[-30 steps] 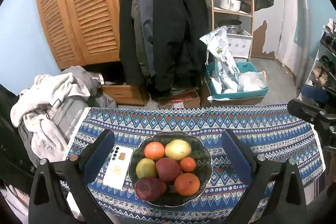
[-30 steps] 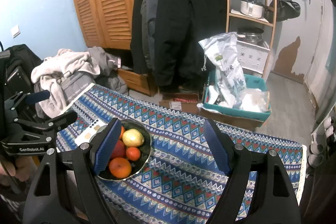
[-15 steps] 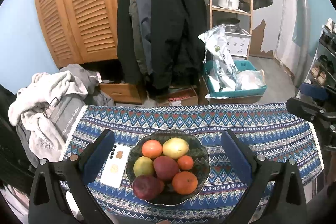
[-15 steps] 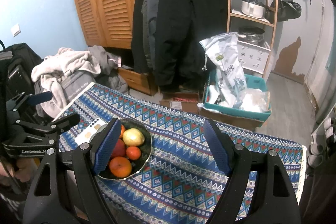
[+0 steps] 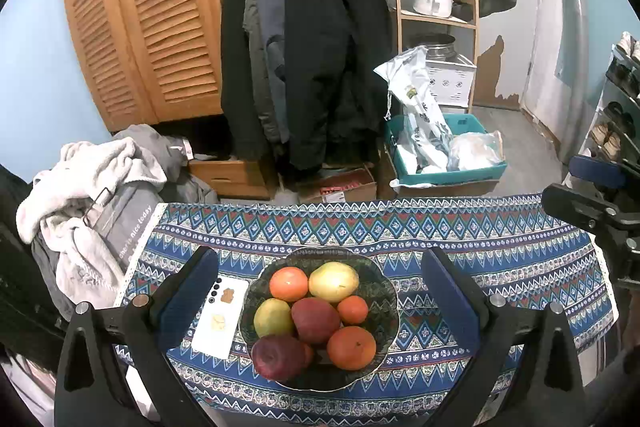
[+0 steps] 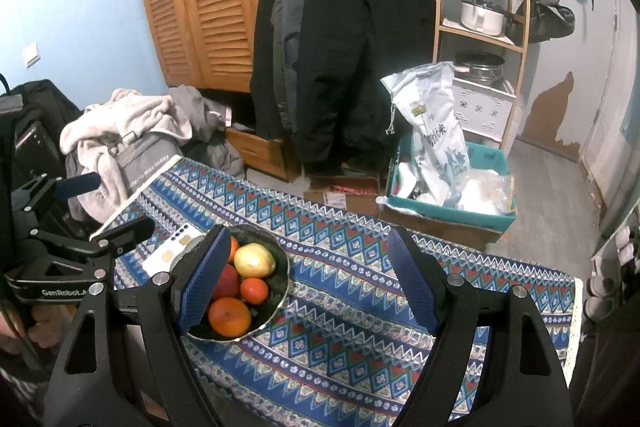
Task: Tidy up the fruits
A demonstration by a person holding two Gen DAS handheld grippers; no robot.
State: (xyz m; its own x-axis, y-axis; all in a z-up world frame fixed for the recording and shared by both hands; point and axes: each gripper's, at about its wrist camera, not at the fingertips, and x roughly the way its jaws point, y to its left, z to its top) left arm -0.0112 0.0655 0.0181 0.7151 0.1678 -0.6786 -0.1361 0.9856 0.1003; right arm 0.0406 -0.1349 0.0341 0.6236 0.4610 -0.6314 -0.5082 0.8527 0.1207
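From the left wrist view we see a white phone (image 5: 219,317) lying flat on the patterned tabletop (image 5: 500,259), at about nine o'clock from the bowl (image 5: 384,291) and just beside its rim. The bowl sits near the front edge, and all the fruits we can find are piled in it: an orange (image 5: 288,283) at eleven o'clock, a yellow mango (image 5: 333,281) at twelve, a green-yellow fruit (image 5: 273,317) at nine, a red mango (image 5: 315,319) in the middle, a small tangerine (image 5: 352,309) at two, a dark red apple (image 5: 277,356) at seven and a big orange (image 5: 351,347) at five.

Our left gripper (image 5: 320,291) hangs above the bowl with its fingers spread wide, holding nothing. Our right gripper (image 6: 308,275) is off to the right over bare cloth, its fingers equally wide and empty; in its view the bowl (image 6: 280,259) lies at nine o'clock, partly hidden by the left finger.

No fruit lies loose on the cloth that we can see. We judge this fits either fruits gathered in and the work ended, or a full bowl waiting to be sorted out. The pictures do not settle which, so we name no next move.
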